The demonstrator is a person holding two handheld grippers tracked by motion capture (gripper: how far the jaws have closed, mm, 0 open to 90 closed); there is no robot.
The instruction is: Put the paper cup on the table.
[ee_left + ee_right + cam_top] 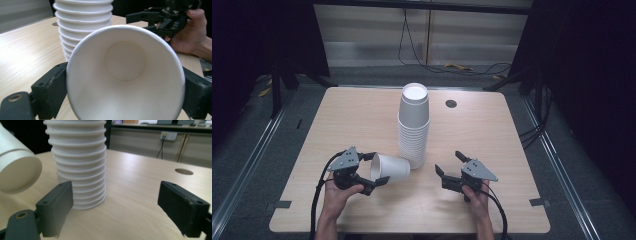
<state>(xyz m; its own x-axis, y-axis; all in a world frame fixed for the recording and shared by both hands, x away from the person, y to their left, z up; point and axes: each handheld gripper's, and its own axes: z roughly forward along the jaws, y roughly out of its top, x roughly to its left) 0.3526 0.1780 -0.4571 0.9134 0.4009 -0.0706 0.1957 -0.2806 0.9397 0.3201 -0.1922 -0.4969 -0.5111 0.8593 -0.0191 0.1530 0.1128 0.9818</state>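
A tall stack of upturned white paper cups (414, 125) stands at the middle of the wooden table (352, 120). My left gripper (379, 168) is shut on a single white cup (392, 169) that lies on its side, just left of the stack's foot. In the left gripper view the cup's open mouth (125, 75) faces the camera, with a black jaw on each side of its rim, and the stack (82, 25) rises behind. My right gripper (448, 161) is open to the right of the stack, holding nothing. Its view shows the stack (78, 165) and the held cup (17, 167).
A round cable hole (451, 103) sits in the table behind and right of the stack. The person's hand with the right gripper (160, 20) shows far off in the left gripper view. Dark curtains and floor cables surround the table.
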